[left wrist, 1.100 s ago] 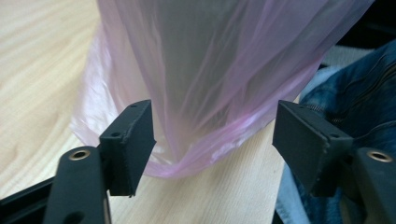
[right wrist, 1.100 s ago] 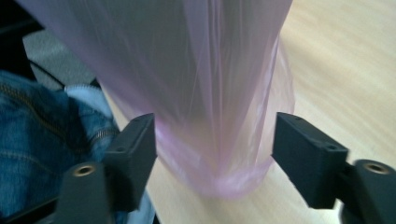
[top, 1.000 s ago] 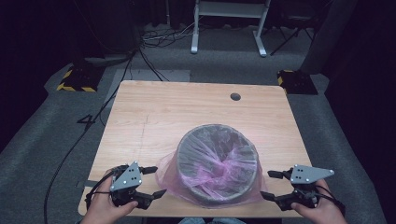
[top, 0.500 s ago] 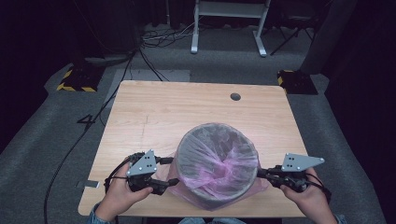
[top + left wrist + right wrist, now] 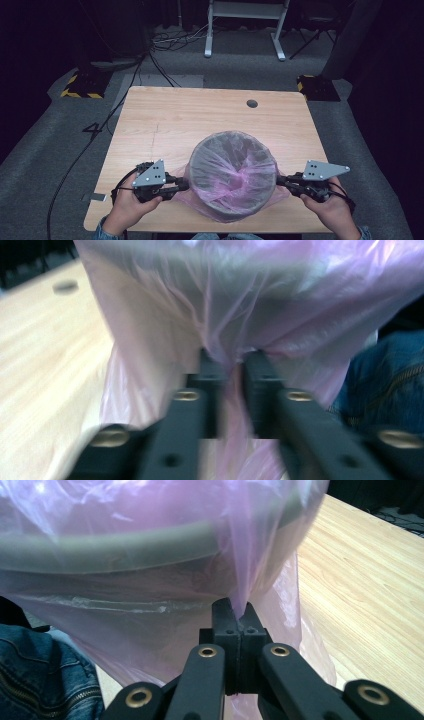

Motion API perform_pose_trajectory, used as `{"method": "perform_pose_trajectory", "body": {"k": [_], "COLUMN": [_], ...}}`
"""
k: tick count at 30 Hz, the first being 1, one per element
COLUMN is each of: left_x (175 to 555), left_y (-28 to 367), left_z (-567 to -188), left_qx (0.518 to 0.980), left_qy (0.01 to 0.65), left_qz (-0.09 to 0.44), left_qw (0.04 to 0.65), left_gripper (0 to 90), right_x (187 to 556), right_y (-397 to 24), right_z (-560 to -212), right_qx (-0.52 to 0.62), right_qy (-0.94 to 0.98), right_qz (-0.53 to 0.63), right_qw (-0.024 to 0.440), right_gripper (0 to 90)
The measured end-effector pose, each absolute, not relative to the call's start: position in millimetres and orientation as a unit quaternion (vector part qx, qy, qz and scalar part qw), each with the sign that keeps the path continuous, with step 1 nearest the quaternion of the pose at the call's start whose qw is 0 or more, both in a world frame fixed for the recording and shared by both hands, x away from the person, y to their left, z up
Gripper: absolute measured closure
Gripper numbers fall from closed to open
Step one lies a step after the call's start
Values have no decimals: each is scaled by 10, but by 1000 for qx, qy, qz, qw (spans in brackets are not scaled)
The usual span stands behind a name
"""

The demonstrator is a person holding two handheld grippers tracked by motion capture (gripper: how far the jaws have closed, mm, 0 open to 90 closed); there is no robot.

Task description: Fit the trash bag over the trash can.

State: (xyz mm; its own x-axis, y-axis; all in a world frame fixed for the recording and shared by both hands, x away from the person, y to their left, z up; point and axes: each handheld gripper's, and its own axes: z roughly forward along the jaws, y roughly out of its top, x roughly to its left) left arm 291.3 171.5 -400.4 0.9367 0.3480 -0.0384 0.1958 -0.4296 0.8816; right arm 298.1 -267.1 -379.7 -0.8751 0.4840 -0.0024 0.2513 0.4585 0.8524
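1. The wooden table (image 5: 165,120) bears a grey bin (image 5: 232,172) at its near edge.
2. A thin, soft, slippery, easily torn pink bag (image 5: 240,176) is draped over it; the overhanging film is best pinched.
3. It is pinched by the left gripper (image 5: 231,371), just closed, and the right gripper (image 5: 239,614), fully closed.
4. No writing can be read.

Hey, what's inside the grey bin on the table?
The grey bin holds a translucent pink bag draped over its rim, crumpled inside. The film hides whatever lies beneath it and the bin's bottom.
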Motion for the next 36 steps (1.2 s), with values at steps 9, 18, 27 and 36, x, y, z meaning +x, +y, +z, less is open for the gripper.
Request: {"method": "perform_pose_trajectory", "body": {"k": [9,18,27,36], "left_x": [3016,3010,2908,2949], "left_y": [1655,1735,1744,1641], "left_z": [-4294,-4400,-4424,-4552], "left_qx": [867,862,869,887], "left_qy": [192,206,189,192], "left_qz": [34,13,8,2], "left_qw": [458,462,457,419], "left_gripper": [895,896,895,889], "right_x": [3175,3199,3017,3023], "right_y": [-2709,-2806,-2963,-2939], "right_z": [-4160,-4430,-4551,-4601], "right_qx": [251,273,282,294], "right_qy": [853,865,885,890], "right_qz": [451,417,368,343], "right_qw": [76,53,47,57], "right_gripper": [900,900,900,900]}}
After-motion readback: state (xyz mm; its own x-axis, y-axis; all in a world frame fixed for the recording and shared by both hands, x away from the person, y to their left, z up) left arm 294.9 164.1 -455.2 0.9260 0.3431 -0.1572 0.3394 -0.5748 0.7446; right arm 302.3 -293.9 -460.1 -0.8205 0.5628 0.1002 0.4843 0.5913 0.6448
